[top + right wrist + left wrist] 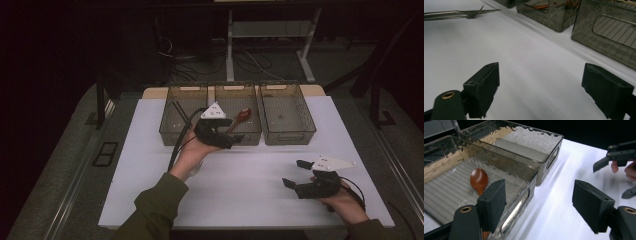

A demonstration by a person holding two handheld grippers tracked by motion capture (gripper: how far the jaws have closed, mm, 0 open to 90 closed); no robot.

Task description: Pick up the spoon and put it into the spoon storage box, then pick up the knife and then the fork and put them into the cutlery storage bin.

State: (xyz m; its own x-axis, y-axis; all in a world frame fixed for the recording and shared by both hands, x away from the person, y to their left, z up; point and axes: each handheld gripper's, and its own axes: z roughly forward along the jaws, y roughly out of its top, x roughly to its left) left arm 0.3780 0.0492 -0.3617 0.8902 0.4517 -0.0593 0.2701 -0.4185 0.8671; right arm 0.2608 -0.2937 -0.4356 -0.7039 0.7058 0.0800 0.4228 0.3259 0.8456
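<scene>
1. Overhead: left gripper [220, 134] hangs at the front wall of the middle bin [239, 136], jaws apart and empty. The wooden spoon [242, 116] lies inside that bin, toward its far-right corner. Bare white table [240, 175] stretches from 6 to 4 o'clock of this gripper. Right gripper [296, 176] rests near the table's front-right edge, jaws wide, nothing between them.

2. Left gripper view: jaws stand wide; the spoon [479, 180] sits at 10 o'clock behind the bin's front rim [524, 195], clear table at 1 o'clock.

3. Right gripper view: jaws wide over open table [531, 60]; metal utensils [461, 13] lie at 11 o'clock, bin walls [556, 17] at 1 o'clock.
</scene>
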